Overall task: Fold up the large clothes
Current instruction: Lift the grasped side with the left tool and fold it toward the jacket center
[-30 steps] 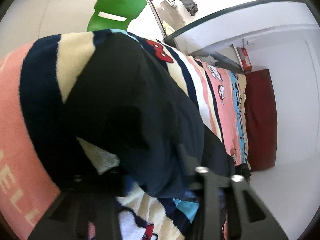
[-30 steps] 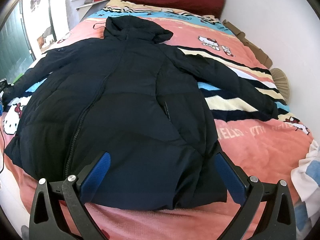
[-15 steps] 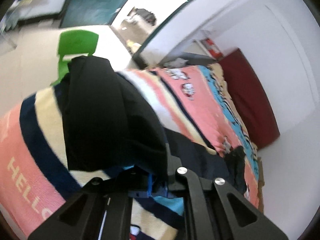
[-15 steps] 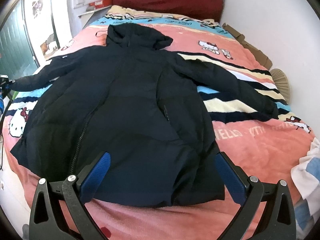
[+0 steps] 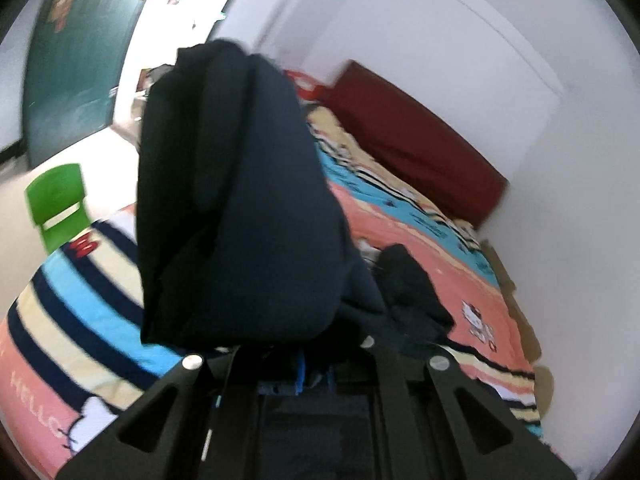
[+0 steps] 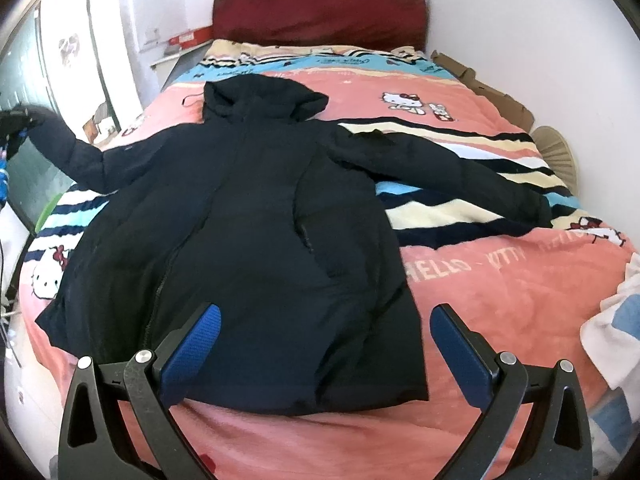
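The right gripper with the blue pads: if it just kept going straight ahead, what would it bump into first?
Probably the dark coat spread on the bed: its hem lies straight ahead of the open right gripper, though how near is unclear.

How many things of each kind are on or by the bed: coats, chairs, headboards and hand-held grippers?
Dark hooded coat: 1
Green chair: 1
Red headboard: 1
Hand-held grippers: 2, the left hand-held gripper shut on the coat's sleeve, the right hand-held gripper open above the hem
Total: 5
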{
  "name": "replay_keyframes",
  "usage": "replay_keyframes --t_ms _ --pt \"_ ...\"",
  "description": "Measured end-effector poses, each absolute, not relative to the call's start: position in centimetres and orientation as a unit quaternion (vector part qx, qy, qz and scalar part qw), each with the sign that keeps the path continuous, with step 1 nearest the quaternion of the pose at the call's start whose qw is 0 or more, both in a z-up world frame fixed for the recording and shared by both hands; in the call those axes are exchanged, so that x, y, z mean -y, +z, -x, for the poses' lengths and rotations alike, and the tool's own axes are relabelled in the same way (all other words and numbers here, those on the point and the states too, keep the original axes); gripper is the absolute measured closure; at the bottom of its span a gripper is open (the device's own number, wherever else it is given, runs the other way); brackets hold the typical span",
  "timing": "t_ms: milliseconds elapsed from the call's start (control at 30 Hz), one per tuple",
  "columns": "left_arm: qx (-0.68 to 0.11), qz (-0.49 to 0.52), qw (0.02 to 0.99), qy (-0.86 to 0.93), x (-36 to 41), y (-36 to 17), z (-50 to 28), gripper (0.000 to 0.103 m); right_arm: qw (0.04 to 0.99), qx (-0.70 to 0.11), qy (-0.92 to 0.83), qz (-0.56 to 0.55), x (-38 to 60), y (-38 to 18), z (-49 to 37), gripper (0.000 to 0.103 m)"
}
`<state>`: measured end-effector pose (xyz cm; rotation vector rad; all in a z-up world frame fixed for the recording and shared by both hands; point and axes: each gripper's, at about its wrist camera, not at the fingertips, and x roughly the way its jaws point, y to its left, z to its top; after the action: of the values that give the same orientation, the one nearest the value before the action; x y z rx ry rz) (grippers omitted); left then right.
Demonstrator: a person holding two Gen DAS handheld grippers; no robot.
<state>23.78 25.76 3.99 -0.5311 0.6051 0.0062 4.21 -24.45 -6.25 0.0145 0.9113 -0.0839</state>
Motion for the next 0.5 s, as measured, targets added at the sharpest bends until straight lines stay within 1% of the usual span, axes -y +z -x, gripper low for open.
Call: replay_keyframes --t_ms 133,233,400,500 --pt "-0.305 0.22 0.926 -0.04 -19.5 5.4 -25.6 0.096 0.9 -0.432 -0.05 -0.02 25.9 -6.2 -4.0 0.0" --pt "-0.319 0.191 0.926 -0.072 -14.4 5.5 -27.2 0.096 0.901 -0.429 -0.053 -0.03 26.9 -6.3 -3.8 0.0" --pt "-0.346 0.145 0.919 -0.121 -5.5 4.2 -29.3 0.096 0.899 -0.43 -0.064 -0.047 28.6 -7.0 -3.6 0.0" --pt "-0.369 0.121 0.91 -0.145 -0.1 2.2 -30.3 0.096 0.897 -0.434 -0.072 -0.055 29.7 -7.6 -3.7 0.0"
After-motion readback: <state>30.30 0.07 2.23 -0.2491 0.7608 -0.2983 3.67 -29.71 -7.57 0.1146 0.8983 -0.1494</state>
